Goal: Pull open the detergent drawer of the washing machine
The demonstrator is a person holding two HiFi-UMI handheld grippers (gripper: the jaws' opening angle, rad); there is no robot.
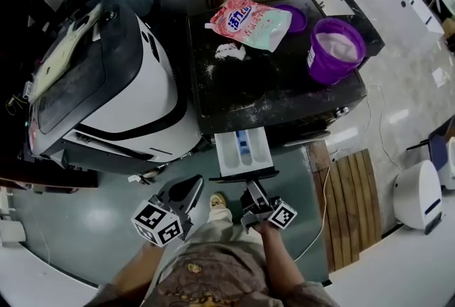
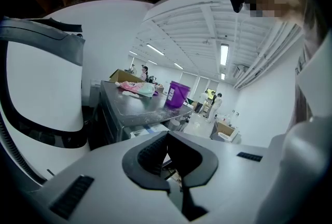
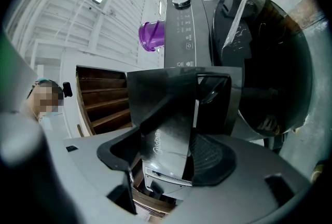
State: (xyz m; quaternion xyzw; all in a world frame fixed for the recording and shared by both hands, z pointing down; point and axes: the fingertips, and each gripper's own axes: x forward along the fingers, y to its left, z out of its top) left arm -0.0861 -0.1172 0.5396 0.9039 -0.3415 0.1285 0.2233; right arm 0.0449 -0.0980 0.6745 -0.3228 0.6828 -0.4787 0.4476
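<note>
The detergent drawer (image 1: 242,151) is seen drawn well out of the washing machine (image 1: 270,89); its front panel is clamped by the right hand-held gripper (image 1: 254,193); the left hand-held gripper (image 1: 190,188) is closed and empty nearby; the pull is judged nearly finished; a short straight draw, then release, is called for.

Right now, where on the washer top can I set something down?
Washer top: bare front and middle, between spilled powder and front edge. Crowded: detergent bag at the back, purple bucket at right.
</note>
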